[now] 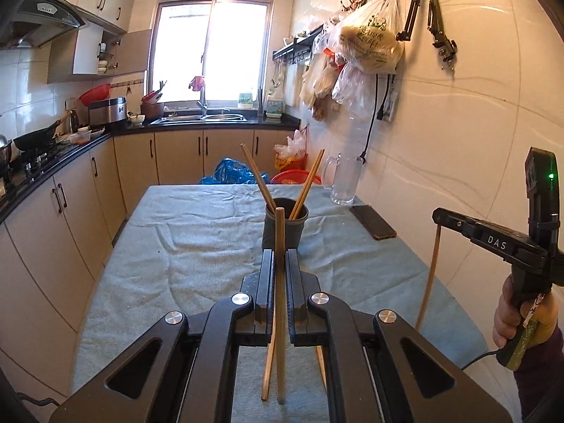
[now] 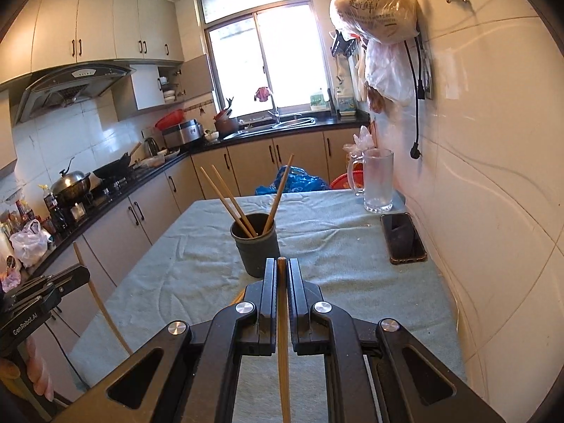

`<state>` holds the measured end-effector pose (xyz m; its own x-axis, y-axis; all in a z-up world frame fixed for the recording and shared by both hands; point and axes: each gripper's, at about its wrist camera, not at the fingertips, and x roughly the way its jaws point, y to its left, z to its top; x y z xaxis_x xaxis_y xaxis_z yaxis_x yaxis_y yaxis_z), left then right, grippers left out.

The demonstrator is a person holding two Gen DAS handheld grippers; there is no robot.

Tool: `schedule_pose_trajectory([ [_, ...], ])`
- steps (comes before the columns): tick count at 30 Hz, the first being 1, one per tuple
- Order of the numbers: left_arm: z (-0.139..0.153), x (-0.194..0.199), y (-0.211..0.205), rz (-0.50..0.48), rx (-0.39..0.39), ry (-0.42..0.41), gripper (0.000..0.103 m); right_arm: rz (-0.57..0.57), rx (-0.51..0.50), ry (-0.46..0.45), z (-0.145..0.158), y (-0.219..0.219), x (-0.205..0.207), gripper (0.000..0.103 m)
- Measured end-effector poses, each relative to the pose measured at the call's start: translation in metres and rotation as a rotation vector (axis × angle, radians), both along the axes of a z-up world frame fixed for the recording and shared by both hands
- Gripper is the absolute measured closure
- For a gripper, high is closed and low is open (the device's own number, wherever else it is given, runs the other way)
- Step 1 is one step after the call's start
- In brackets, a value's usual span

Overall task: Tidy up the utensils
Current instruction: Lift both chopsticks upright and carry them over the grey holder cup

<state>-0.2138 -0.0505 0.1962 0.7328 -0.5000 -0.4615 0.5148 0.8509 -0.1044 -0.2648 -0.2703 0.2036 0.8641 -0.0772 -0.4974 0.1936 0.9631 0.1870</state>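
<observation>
Chopsticks: we hold one in each gripper, both above the table (image 1: pixel 176 246) and short of the cup (image 1: pixel 284 227). In the left wrist view, the left gripper (image 1: pixel 280 257) has its fingers (image 1: pixel 267 275) pressed onto a chopstick (image 1: pixel 280 232), which stands upright between them, its tip rising past the fingertips and overlapping the cup's near wall in that view. Below the fingers its lower end hangs beside another stick (image 1: pixel 268 366) that appears to lie on the cloth. The cup sits straight ahead of the left gripper, just beyond the fingertips, with chopsticks (image 1: pixel 254 172) leaning out to either side of its rim. In the right wrist view, the right gripper (image 2: pixel 281 268) is likewise pinching a second chopstick (image 2: pixel 282 303), held upright with its tip just clearing the fingertips. The cup (image 2: pixel 254 243) lies ahead and slightly left of it, holding three leaning sticks (image 2: pixel 225 197). From the left view the right gripper (image 1: pixel 439 215) appears well to the right, its stick (image 1: pixel 428 275) hanging down from its tip. From the right view the left gripper (image 2: pixel 83 271) shows at the far left edge, its stick (image 2: pixel 98 299) slanting. Ahead and right of both grippers: a phone (image 2: pixel 403 238) flat on the cloth, a glass mug (image 2: pixel 377 179) beyond it near the wall.
</observation>
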Motion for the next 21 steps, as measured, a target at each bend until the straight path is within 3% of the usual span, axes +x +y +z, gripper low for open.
schedule_pose_trajectory([
  [21, 0.038, 0.044, -0.021, -0.04, -0.008, -0.002, 0.098, 0.007, -0.033, -0.067, 0.035, -0.005, 0.023, 0.097],
])
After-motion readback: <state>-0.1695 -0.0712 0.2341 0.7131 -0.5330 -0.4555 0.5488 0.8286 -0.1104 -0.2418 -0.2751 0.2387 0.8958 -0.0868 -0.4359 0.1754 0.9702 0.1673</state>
